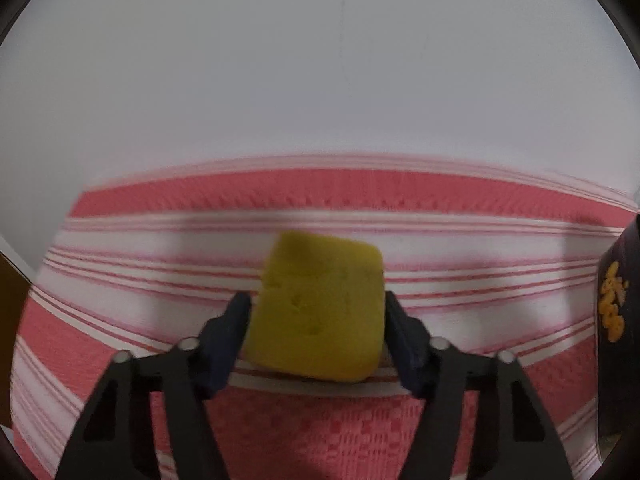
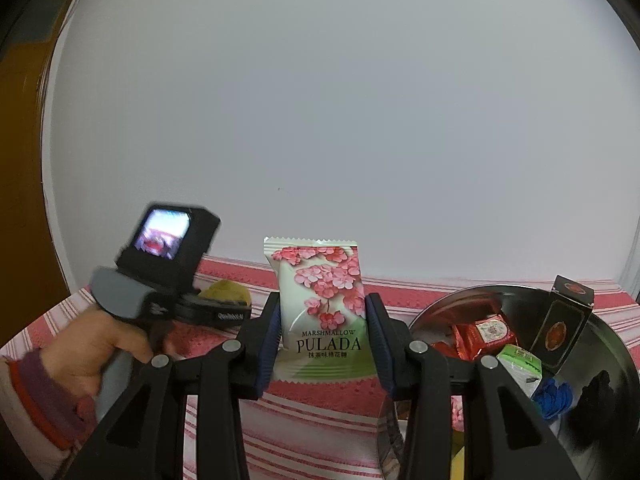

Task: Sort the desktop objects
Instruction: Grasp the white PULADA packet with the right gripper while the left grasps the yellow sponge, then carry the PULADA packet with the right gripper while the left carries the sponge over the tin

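The marshmallow packet (image 2: 320,312) stands upright between the fingers of the right gripper (image 2: 322,344), its long axis vertical, printed face toward the camera and its zigzag-cut top seal uppermost; the blue ribbed pads press on both side edges, so this gripper is clenched on it and holds it above the striped cloth (image 2: 312,420). The wrapper is smooth, glossy film, white fading to pale green at the bottom, printed with pink blossoms, the words "MARSHMALLOW" and "PULADA", and a line of small Chinese characters too fine to read. In the left wrist view a yellow sponge (image 1: 316,308), a soft, pitted block with rounded corners, lies flat on the cloth between the fingers of the left gripper (image 1: 316,336); the right pad meets its edge and the left pad stands at its other edge, though motion blur hides whether either is pressing. The cloth is woven, red-pink with white stripes and a checked texture. Toward the cloth's right edge sits a round, shiny metal bowl (image 2: 452,308) holding red foil packets (image 2: 484,336), a green-and-white pack (image 2: 520,364), something blue (image 2: 554,396) and a tall black box (image 2: 564,320) with an orange emblem, leaning on the rim. A hand (image 2: 100,348) in a striped cuff grips the left gripper's handle near the cloth's left edge
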### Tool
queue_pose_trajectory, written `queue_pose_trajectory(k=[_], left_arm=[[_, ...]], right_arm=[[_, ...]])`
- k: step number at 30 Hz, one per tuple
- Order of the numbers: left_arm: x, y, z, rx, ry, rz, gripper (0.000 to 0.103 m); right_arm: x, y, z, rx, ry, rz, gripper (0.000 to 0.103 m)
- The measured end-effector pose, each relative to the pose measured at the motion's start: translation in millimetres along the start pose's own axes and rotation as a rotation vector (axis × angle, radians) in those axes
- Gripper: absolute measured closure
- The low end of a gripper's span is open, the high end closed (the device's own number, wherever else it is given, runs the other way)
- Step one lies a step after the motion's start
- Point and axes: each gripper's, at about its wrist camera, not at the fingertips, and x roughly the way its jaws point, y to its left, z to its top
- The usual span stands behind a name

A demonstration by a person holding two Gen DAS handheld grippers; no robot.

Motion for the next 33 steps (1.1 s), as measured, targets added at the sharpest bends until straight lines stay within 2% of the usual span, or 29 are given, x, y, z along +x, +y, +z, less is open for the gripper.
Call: queue_pose_trajectory(k=[5,10,19,26,29,33], left_arm=[[-3,7,3,-0.037,-0.027,-0.012,0.048],[-42,3,-8,-0.067,-0.211,0.053,0.048],[-100,-23,-41,-0.105,-0.369,0.036,0.048],[-103,-31,-59,-0.102,-0.393,0.004,0.048],[-106,-38,-69,-0.114,-0.369,-0.026,0.048],[-117,-42,-75,-0.111,-0.415,-0.013,0.048]], right_arm=[[-10,-3,0,0.007,-0.009,0.005,0.059],[-19,2,-5,-0.016,-0.037,-0.029,0.059],[-27,-1,-10,-0.027,-0.072,-0.078,0.059],[-49,2,-15,-0.035,-0.103,-0.118,0.059],[-60,-3,-19,-0.035,-0.114,-0.14,0.059],[-73,-11,-24,-0.044,-0.136,-0.179,0.059]])
